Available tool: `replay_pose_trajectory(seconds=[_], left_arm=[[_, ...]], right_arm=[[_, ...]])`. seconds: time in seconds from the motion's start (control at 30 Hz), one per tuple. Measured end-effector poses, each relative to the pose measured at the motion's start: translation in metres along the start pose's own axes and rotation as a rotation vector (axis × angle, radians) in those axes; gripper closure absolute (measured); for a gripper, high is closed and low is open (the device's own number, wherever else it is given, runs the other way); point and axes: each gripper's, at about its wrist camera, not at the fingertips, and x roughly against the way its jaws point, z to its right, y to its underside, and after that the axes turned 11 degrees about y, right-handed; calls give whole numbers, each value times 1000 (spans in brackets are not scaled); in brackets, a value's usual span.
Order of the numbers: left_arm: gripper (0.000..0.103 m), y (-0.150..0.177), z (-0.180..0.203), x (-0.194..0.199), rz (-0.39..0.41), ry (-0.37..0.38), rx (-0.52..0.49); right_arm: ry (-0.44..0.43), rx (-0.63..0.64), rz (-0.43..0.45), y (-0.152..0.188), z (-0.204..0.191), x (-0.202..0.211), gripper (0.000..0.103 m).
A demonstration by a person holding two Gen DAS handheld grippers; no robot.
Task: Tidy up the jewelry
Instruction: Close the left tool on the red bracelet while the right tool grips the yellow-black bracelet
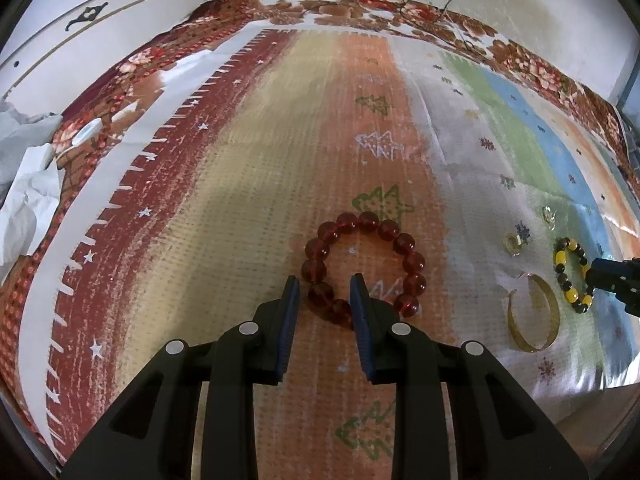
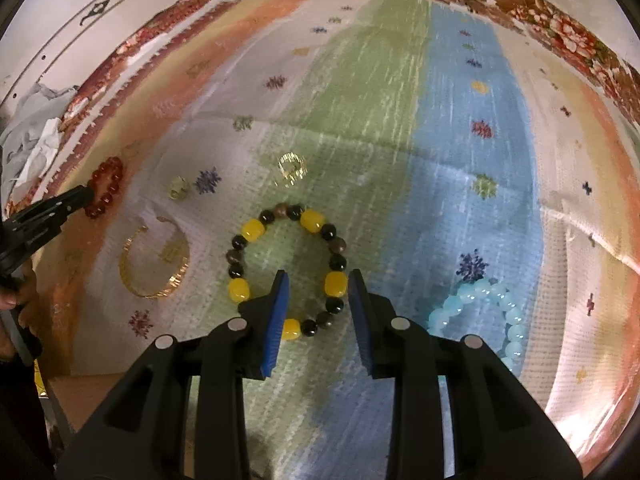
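A red bead bracelet [image 1: 362, 266] lies flat on the striped mat. My left gripper [image 1: 325, 286] is open, its fingers straddling the bracelet's near left beads. A yellow and black bead bracelet [image 2: 286, 272] lies on the mat; my right gripper [image 2: 318, 280] is open, its fingers straddling the bracelet's near right side. That bracelet also shows in the left wrist view [image 1: 570, 276], with the right gripper's tip beside it. A gold bangle [image 2: 156, 264], a gold ring [image 2: 291, 168], a small pale ring [image 2: 178, 189] and a light blue bead bracelet [image 2: 488, 316] lie nearby.
The striped mat [image 1: 280, 160] covers a floral bedspread [image 1: 132, 60]. Crumpled white cloth [image 1: 24, 184] lies at the far left. A white headboard [image 1: 80, 20] stands behind. The mat's near edge [image 2: 92, 376] lies at the lower left in the right wrist view.
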Motion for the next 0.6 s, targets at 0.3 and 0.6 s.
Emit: replay_pose_trajectory(seconds=[0.3,0.6], left_arm=[[76,4,6,-11,-7,-39,-44],[90,9,9,-4,26,-19,-7]], right_arm=[[-37,6,-6,1,0,-15,58],[-20,-3,4,5,11,-11,90]])
